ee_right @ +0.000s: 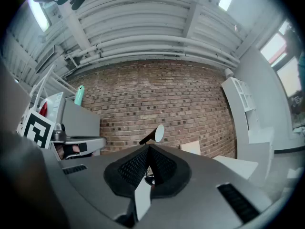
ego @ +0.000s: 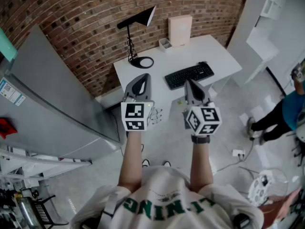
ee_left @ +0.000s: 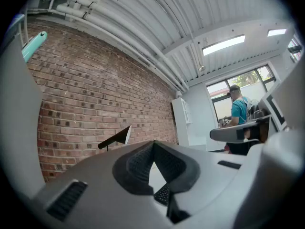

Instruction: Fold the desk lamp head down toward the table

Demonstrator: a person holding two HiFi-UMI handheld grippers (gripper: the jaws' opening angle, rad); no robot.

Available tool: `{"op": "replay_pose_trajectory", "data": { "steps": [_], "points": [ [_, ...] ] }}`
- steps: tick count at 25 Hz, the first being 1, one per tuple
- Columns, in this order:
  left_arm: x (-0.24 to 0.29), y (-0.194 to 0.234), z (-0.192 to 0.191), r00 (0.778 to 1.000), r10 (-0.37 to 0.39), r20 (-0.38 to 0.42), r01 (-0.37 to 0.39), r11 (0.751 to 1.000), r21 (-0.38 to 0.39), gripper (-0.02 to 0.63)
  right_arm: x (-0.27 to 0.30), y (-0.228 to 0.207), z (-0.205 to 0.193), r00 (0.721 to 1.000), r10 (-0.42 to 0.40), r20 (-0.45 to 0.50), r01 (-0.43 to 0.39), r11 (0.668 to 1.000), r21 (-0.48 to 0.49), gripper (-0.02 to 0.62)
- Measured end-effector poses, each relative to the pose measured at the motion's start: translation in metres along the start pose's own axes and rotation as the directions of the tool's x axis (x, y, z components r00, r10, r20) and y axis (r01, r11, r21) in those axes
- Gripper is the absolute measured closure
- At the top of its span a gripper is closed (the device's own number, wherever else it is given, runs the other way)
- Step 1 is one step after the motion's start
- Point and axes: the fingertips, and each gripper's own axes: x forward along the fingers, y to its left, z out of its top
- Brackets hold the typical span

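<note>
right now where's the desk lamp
Head view: the desk lamp stands on the white table's far left corner by the brick wall, up-left of the keyboard.

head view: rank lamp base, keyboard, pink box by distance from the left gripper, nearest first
From the left gripper:
1. lamp base: straight ahead, at the left end of the desk.
2. keyboard: ahead and off to the right, mid-desk.
3. pink box: farthest, at the back against the brick wall.
</note>
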Motion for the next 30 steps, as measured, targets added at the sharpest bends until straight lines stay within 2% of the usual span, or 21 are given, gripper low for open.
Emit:
{"op": "replay_pose_trajectory", "data": {
  "steps": [3, 6, 13, 15, 22, 30],
  "points": [
    [0.004, -0.018, -0.003, 1.0, -0.001, -0.012, 0.0, 0.998, -0.057, 0.614, -0.009, -0.02, -0.002, 1.0, -0.004, -0.009, 0.004, 1.0, 0.008, 0.595],
    [0.003, -0.028, -0.008, 1.0, 0.007, -0.021, -0.008, 0.997, -0.076, 0.614, -0.016, -0.033, -0.01, 1.0, -0.012, -0.016, 0.012, 1.0, 0.012, 0.595],
    [0.001, -0.027, -0.02, 0.998, 0.033, -0.051, -0.039, 0.993, -0.11, 0.614, -0.004, -0.022, -0.021, 0.997, 0.075, -0.026, -0.074, 0.996, 0.052, 0.595],
    [0.004, -0.023, -0.023, 0.998, 0.034, -0.055, -0.04, 0.993, -0.113, 0.614, 0.004, -0.021, -0.026, 0.996, 0.08, -0.042, -0.077, 0.995, 0.064, 0.595],
    [0.043, 0.017, -0.048, 0.998, 0.009, -0.059, -0.017, 0.992, -0.123, 0.614, 0.065, -0.015, -0.046, 0.994, 0.083, -0.074, -0.08, 0.996, 0.043, 0.595],
    [0.124, 0.082, -0.045, 0.999, -0.039, -0.027, 0.035, 0.99, -0.138, 0.614, 0.167, -0.005, -0.031, 0.992, 0.101, -0.073, -0.101, 0.995, 0.004, 0.594]
  ]
}}
